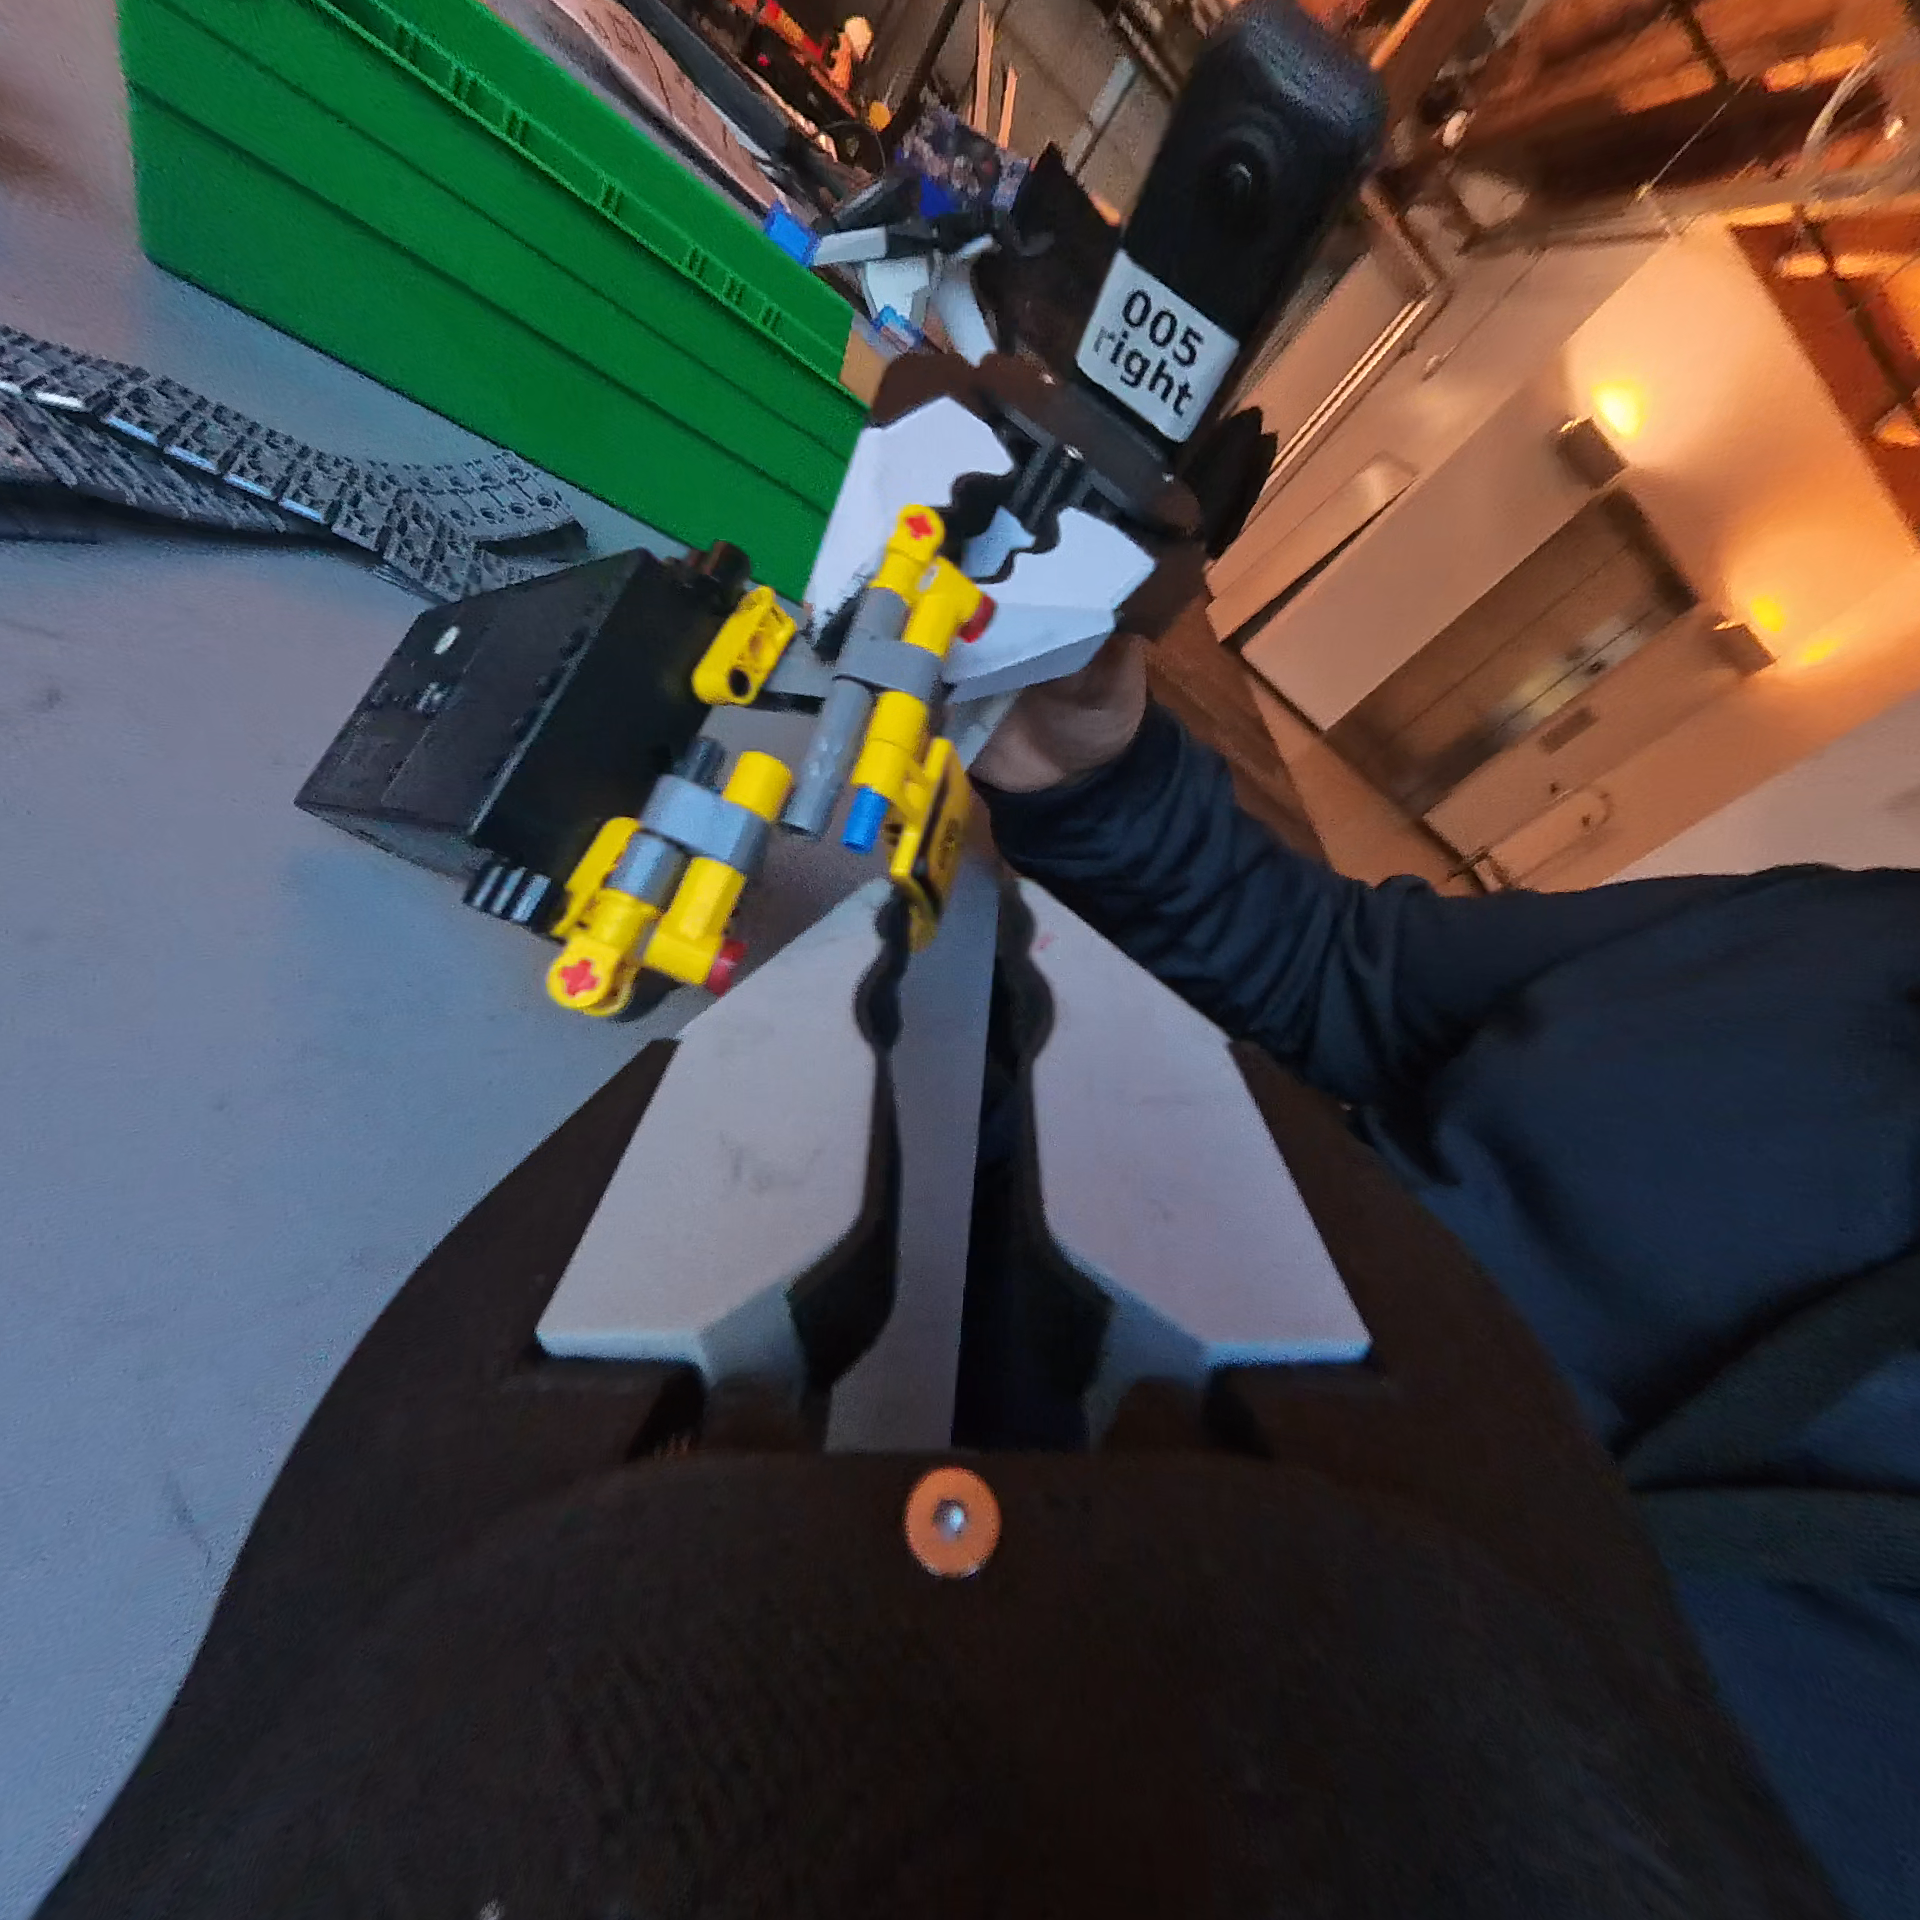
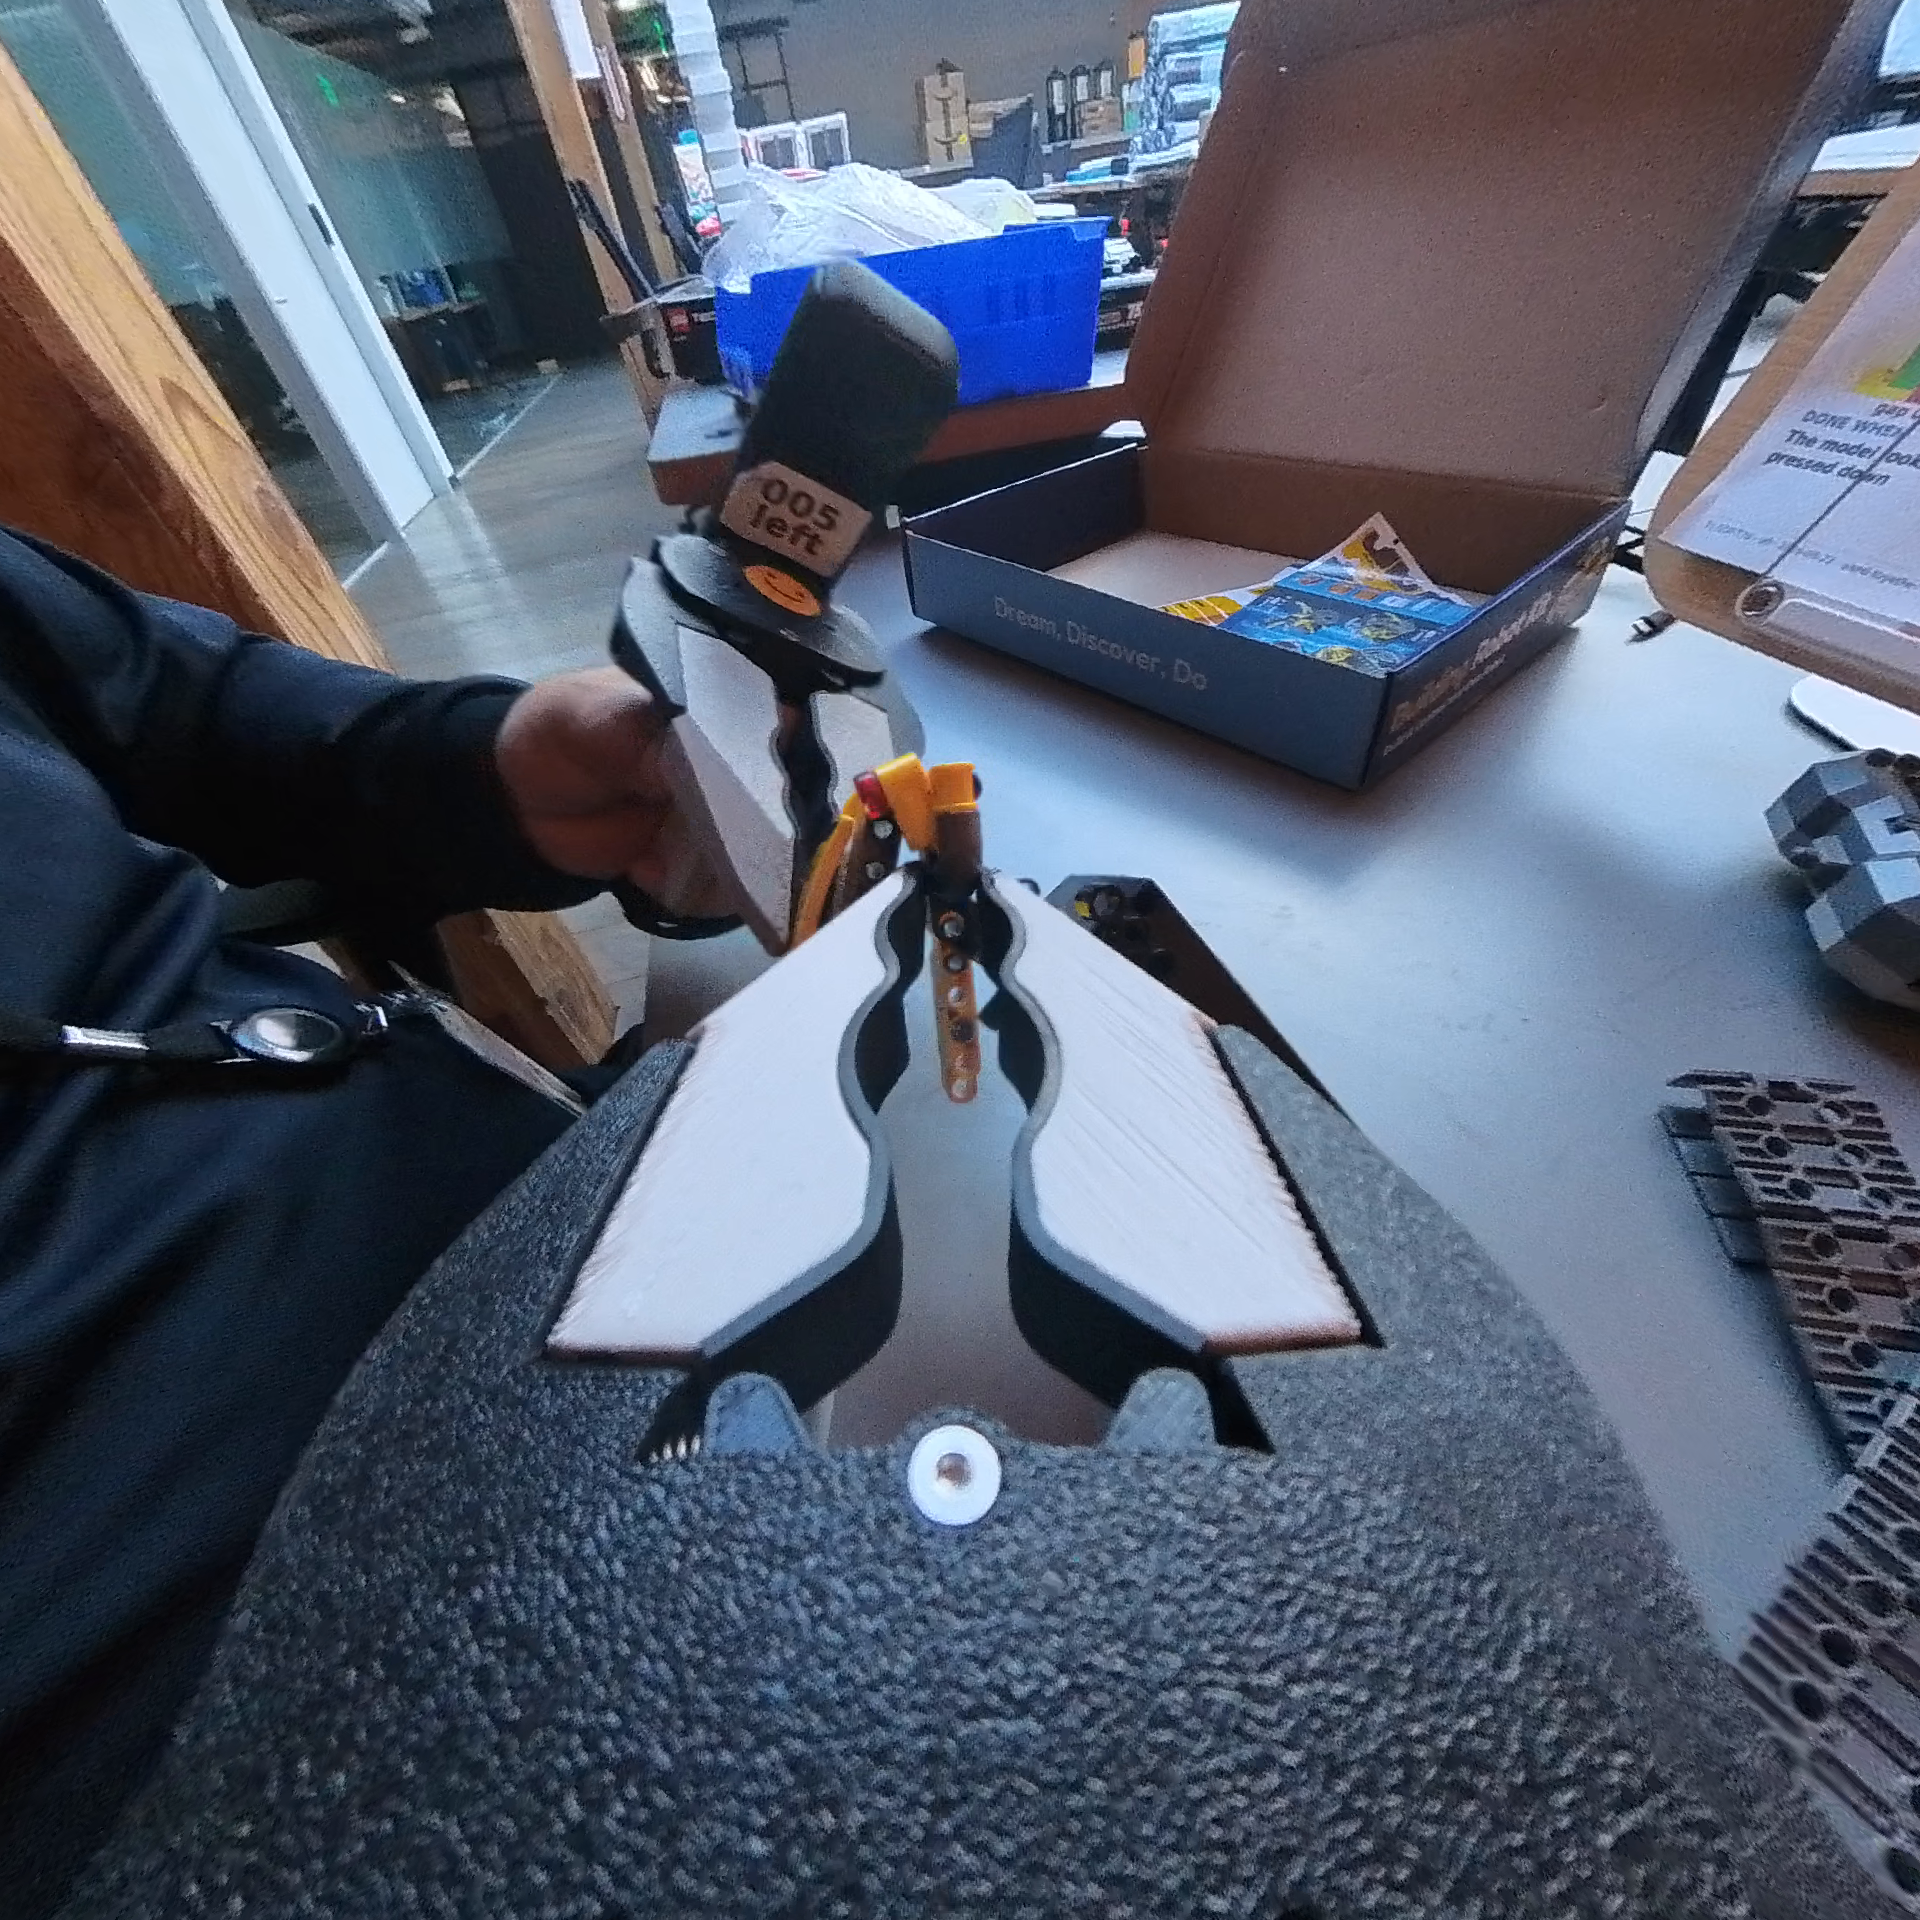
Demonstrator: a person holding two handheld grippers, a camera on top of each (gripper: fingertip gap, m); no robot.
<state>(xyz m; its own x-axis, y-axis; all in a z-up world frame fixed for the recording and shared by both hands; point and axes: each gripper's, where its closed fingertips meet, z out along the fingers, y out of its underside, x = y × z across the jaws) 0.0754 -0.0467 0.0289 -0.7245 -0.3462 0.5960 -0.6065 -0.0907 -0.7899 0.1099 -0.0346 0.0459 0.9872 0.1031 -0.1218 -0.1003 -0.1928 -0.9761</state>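
Left gripper fingers narrow, tips pinched on a yellow end piece of the toy assembly, a yellow and grey brick build with red and blue pins, held in the air above the grey surface. Right gripper fingers narrow too, tips clamped on a thin yellow holed beam of the same toy assembly; beam hangs down into the gap between the fingers. So both grippers grip the build from opposite sides, facing each other, a hand in a dark sleeve on each handle. Just behind the build on the surface: black block, lying flat. Beyond it, a black tread strip and a green crate. Right wrist view: more black tread pieces at right edge, a grey block model past them. Farther back, an open cardboard box with a printed booklet inside, then a blue bin.
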